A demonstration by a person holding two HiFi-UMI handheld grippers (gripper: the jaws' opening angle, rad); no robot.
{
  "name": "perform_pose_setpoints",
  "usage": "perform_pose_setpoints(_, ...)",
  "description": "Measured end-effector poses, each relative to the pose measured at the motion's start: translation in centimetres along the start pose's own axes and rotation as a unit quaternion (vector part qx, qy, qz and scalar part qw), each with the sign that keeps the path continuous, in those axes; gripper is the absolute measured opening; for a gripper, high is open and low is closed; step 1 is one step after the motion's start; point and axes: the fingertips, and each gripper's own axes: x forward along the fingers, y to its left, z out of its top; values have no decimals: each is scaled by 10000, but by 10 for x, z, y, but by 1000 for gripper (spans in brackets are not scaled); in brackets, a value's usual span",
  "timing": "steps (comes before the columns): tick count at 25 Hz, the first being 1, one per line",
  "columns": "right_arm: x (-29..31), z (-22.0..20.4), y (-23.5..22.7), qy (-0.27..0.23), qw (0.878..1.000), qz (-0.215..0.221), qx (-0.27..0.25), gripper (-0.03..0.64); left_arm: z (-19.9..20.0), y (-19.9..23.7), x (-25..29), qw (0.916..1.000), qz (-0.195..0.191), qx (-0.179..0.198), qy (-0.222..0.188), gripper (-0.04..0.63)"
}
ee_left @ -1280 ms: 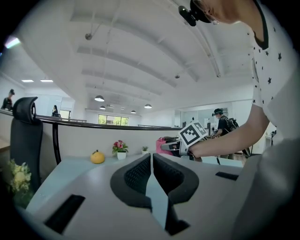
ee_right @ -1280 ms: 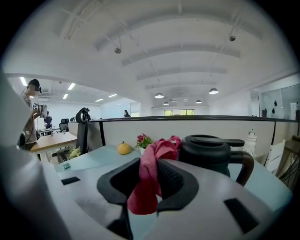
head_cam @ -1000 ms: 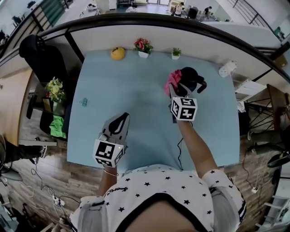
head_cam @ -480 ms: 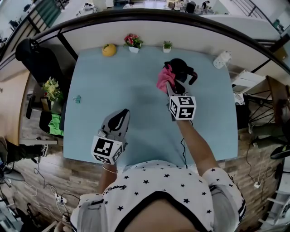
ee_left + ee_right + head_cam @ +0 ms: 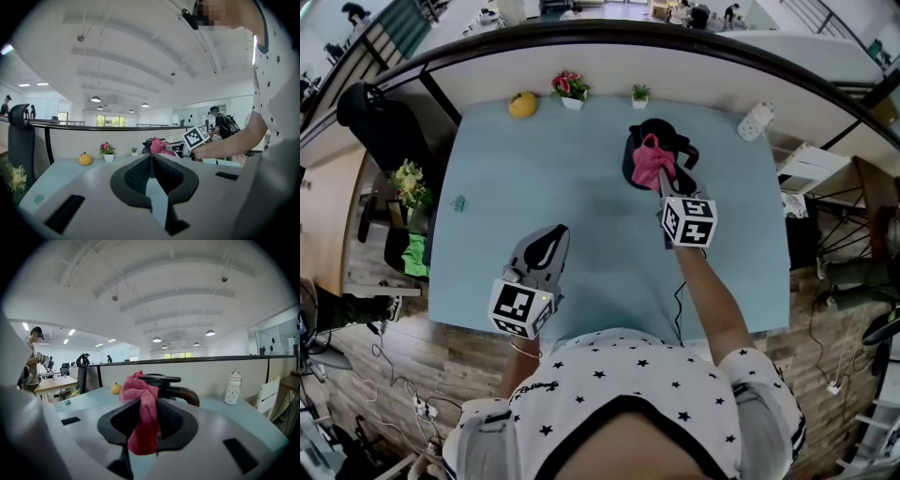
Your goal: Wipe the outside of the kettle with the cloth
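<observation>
While the pink cloth (image 5: 140,427) is clamped in the jaws of the right hand-held gripper (image 5: 149,404), its bunched end is held at the top of the black kettle (image 5: 161,379), which stands at the far right of the table (image 5: 553,178). The left hand-held gripper (image 5: 151,161) is kept closed, empty, well apart. Wiping is judged under way; the sides and handle are likely left.
</observation>
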Motion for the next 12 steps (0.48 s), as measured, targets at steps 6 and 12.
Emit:
perform_pose_setpoints(6,-3,-5,-37,22,9993,-341,145,101,6,-3,-1,9999,71,71,-2,38)
perform_pose_setpoints(12,-2,-9,-58,77,9981,-552,257,101,7,2,-3,9999,142,97,10,38)
